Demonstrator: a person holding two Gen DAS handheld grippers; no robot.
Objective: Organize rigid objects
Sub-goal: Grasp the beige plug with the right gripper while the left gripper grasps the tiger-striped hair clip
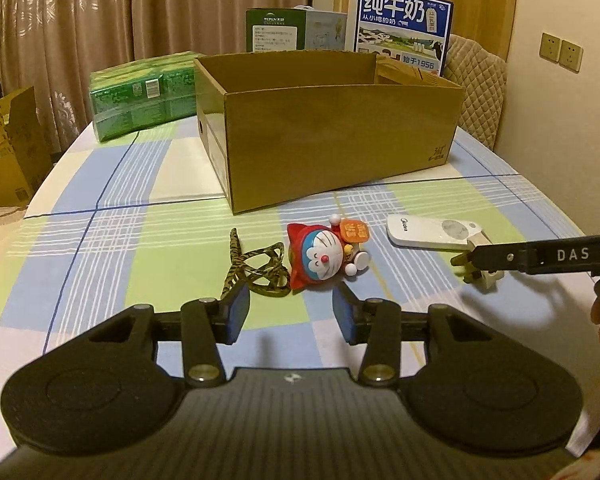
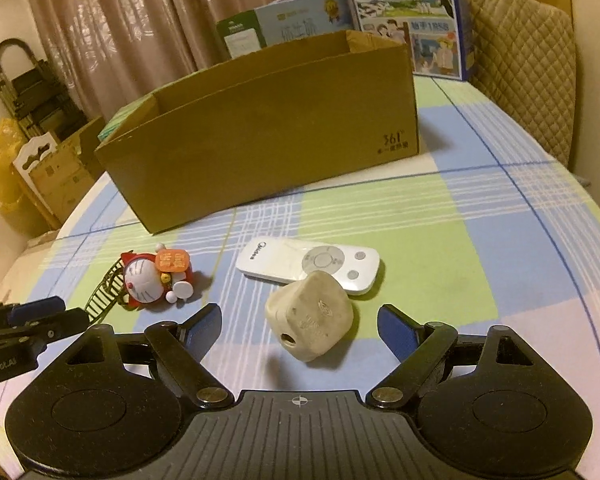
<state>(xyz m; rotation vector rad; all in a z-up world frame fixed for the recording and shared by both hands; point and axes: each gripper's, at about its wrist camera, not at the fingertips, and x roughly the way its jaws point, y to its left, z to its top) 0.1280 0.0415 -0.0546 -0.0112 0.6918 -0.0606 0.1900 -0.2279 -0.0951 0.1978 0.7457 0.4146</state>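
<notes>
both grippers tilt down; left gripper (image 1: 292,312) narrow, empty, right gripper (image 2: 300,330) wide by plug (image 2: 310,316); remote (image 2: 308,264) lies crosswise.

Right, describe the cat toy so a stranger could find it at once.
Start at the open cardboard box on the checked tablecloth. Just in front of it lies the cat toy, between a striped strap and a white remote. Only it has a red hood and blue-white face.
</notes>
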